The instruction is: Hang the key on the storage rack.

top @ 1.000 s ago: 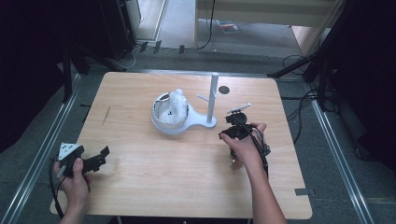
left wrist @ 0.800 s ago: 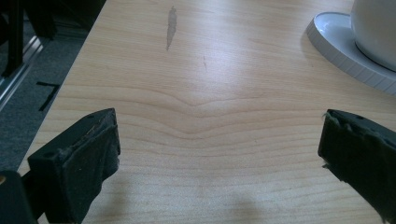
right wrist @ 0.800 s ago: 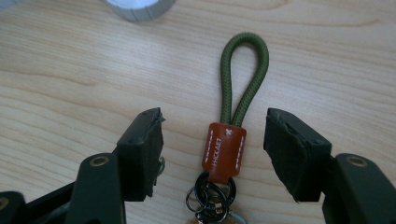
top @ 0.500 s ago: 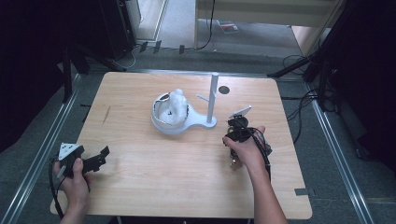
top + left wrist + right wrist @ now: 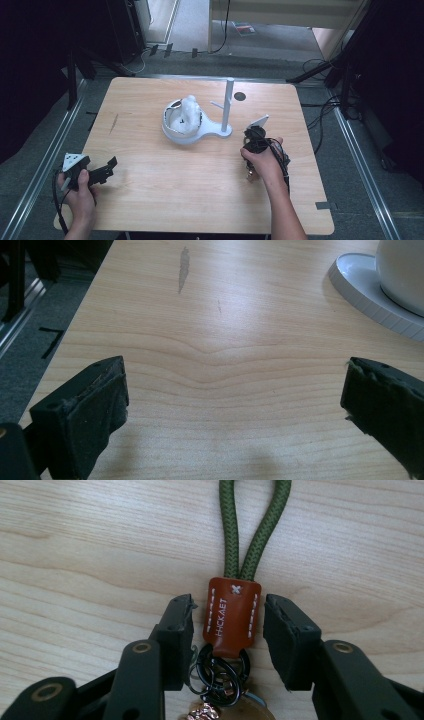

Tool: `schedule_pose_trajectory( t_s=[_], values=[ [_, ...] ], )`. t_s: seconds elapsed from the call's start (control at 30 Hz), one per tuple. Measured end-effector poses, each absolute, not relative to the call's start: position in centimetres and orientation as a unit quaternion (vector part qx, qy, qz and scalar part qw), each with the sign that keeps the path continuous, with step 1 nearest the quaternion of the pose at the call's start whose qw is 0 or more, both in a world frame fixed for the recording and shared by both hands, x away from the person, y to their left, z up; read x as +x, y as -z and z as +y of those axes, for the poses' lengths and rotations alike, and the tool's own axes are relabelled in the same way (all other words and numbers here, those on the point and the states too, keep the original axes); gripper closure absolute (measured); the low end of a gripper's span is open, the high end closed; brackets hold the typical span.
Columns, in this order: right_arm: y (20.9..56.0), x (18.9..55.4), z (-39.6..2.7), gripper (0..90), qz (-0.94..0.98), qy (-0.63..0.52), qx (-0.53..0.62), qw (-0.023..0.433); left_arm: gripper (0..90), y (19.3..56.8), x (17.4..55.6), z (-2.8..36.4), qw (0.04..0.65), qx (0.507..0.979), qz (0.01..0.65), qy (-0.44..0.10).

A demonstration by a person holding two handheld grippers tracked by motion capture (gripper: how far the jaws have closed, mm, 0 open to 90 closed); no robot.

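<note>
Brown leather tag (image 5: 231, 614) of keychain lies on tabletop (image 5: 90, 545) btwn our right tool (image 5: 229, 630) pads, green cord loop (image 5: 252, 530) running ahead. Jaws just been closing, not yet pressing. Left tool (image 5: 235, 405) spread wide, nothing btwn.

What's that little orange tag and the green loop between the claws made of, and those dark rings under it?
The orange tag looks like leather or imitation leather: smooth, slightly glossy, white stitching along its edges, stamped lettering. The green loop seems braided cord, its woven pattern plain. The rings look like dark metal, thin and shiny. The tabletop appears light wood or a wood-grain laminate.
</note>
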State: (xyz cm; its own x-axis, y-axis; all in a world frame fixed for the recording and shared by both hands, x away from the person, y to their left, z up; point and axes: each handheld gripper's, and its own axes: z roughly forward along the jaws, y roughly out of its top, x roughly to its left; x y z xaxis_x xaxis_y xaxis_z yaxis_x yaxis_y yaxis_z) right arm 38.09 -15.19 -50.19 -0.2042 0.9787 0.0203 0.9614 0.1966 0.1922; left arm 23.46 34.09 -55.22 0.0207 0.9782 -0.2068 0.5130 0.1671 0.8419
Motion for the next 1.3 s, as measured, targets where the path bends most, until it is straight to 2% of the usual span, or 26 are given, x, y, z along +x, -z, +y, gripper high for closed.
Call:
schedule_pose_trajectory(
  t_s=[0.2,0.43,1.0,1.3],
  values=[
    [50.4,38.2,-15.2,60.3,0.772,-0.077,0.629,0.042,0.0,55.2,23.5,34.1,0.415,0.582,0.641,-0.281],
    [50.5,38.1,-15.1,66.8,0.773,-0.069,0.628,0.051,0.0,55.2,23.5,34.1,0.415,0.582,0.641,-0.280],
    [50.4,36.9,-16.0,68.4,0.765,-0.127,0.628,0.069,0.0,55.2,23.5,34.1,0.416,0.580,0.643,-0.279],
    [48.5,35.7,-16.3,68.4,0.756,-0.197,0.615,0.110,0.0,55.2,23.5,34.1,0.415,0.581,0.642,-0.280]
  ],
)
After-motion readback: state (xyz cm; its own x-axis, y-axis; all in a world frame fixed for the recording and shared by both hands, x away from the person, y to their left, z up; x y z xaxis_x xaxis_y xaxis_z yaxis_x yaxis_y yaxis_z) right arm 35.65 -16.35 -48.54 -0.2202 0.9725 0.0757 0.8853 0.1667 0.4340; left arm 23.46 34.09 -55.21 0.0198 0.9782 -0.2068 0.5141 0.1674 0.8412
